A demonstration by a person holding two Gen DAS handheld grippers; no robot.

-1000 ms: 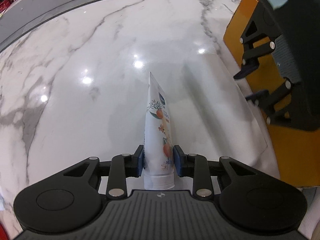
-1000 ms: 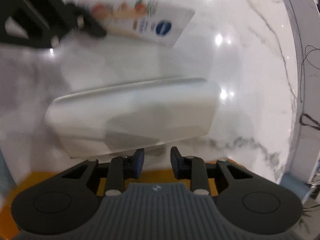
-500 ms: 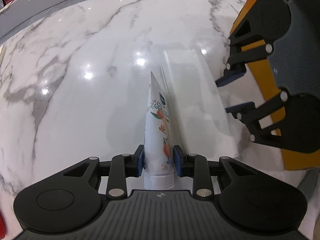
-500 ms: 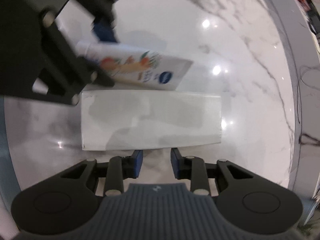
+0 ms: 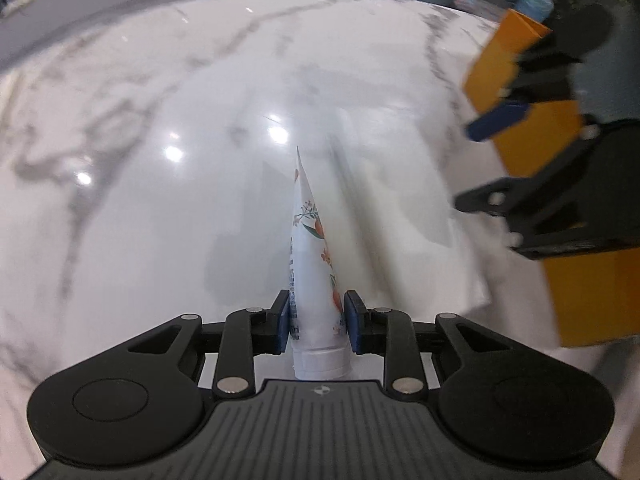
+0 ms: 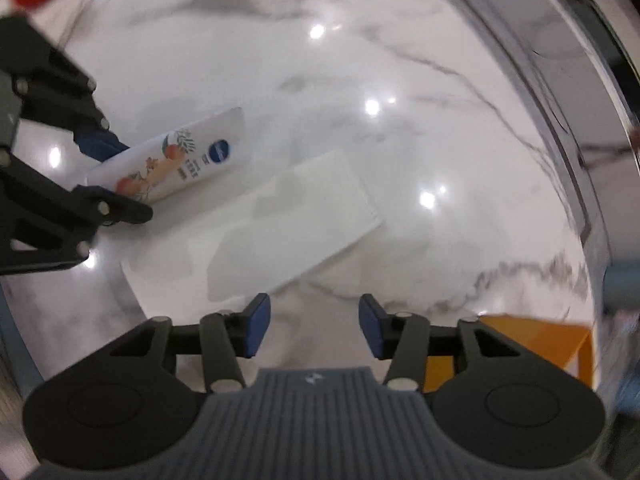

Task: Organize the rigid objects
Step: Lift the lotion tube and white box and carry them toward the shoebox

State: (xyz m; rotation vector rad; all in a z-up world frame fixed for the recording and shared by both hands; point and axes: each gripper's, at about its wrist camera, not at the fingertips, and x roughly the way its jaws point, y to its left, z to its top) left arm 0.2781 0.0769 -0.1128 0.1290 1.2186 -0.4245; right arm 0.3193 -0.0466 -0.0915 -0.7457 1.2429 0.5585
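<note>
tube point(image 5: 316, 264) of cream, smooth white plastic printed with orange fruit, sits clamped near its cap between the left gripper point(image 5: 316, 322) blue pads, crimped end pointing away. right gripper point(image 6: 313, 326) jaws are opening, nothing between them. just beyond them lies a flat white box point(image 6: 256, 236) on the glossy marble table point(image 6: 400, 60). only the left view shows the orange box point(image 5: 536, 168) clearly.
</note>
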